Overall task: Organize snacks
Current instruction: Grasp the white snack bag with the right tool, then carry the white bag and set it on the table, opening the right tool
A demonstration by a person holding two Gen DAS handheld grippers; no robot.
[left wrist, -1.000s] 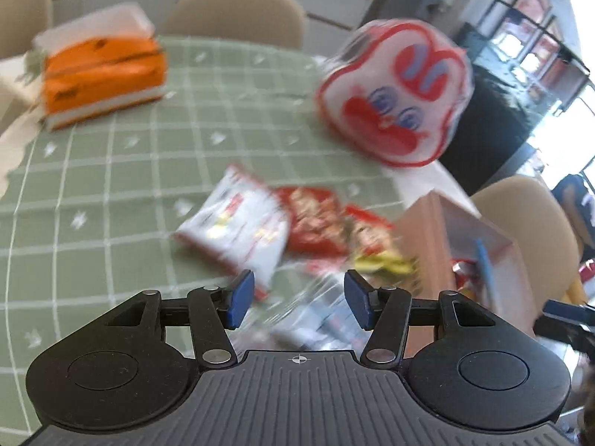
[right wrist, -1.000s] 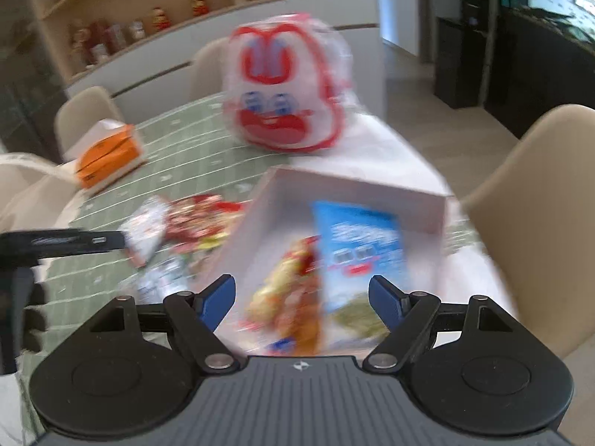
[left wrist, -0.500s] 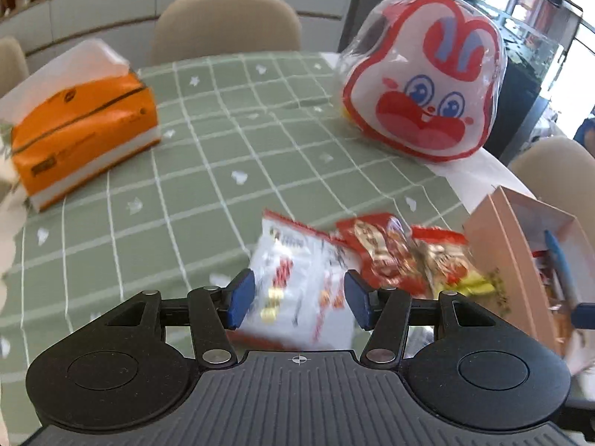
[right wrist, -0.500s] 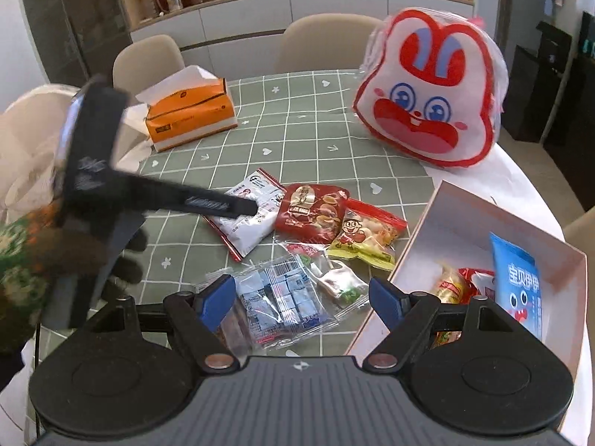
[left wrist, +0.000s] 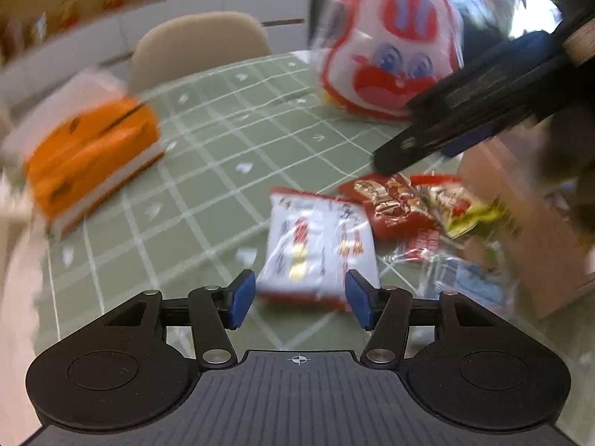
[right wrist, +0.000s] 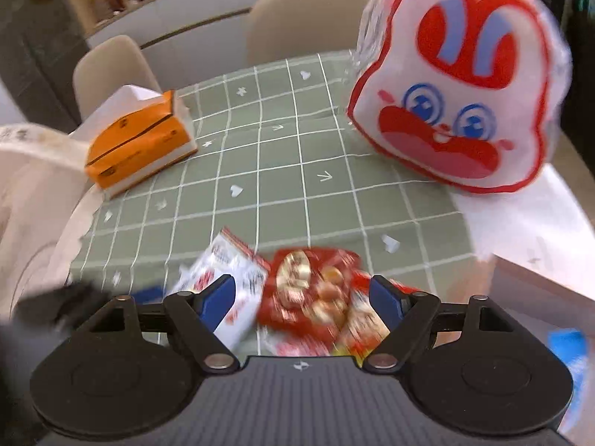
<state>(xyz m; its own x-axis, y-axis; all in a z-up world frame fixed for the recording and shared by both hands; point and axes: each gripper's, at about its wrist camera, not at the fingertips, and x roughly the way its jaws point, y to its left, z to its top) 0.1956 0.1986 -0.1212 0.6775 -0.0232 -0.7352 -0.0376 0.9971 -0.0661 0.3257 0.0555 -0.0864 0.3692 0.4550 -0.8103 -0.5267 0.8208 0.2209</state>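
Several snack packets lie on the green checked tablecloth (left wrist: pixel 223 156). A white packet (left wrist: pixel 319 245) lies just ahead of my open left gripper (left wrist: pixel 299 299). To its right lie a red packet (left wrist: pixel 390 204) and a yellow-red packet (left wrist: pixel 457 204). My right gripper (right wrist: pixel 305 306) is open, low over the red packet (right wrist: pixel 312 290), with the white packet (right wrist: pixel 227 271) at its left finger. The right gripper also shows in the left wrist view (left wrist: pixel 465 111), above the red packet. The pink box (left wrist: pixel 520 215) stands at the right.
A large rabbit-face bag (right wrist: pixel 457 100) stands at the far right of the table. An orange tissue pack (right wrist: pixel 141 145) lies far left. Clear-wrapped packets (left wrist: pixel 465 278) lie beside the box. Beige chairs (right wrist: pixel 308 22) stand behind the table.
My right gripper has swung left from the box and dropped low over the red packet. My left gripper has pulled back a little, still facing the white packet.
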